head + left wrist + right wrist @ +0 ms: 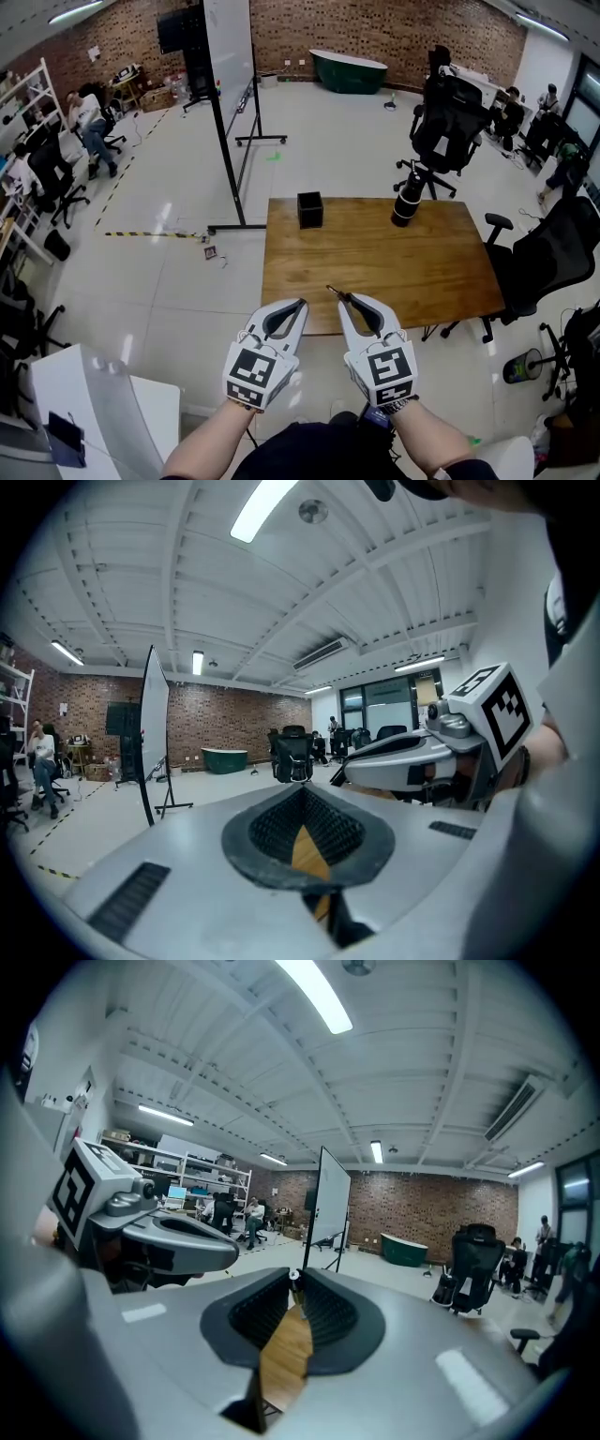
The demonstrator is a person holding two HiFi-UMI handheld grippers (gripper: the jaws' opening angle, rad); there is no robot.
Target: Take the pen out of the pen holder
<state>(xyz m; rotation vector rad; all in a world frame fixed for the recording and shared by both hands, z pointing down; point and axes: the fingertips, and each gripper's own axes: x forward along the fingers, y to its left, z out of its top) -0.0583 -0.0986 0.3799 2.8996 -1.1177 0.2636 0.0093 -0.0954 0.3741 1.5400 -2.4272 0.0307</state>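
Left gripper, right gripper: pale grey moulded shells, with tapering jaws lined with black ribbed pads. Each bears a marker cube printed with black-and-white squares. The wearer has a dark top.

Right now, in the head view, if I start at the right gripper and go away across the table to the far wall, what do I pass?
right gripper → pen sticking out of its jaws → black pen holder at the table's far edge → green tub by the brick wall
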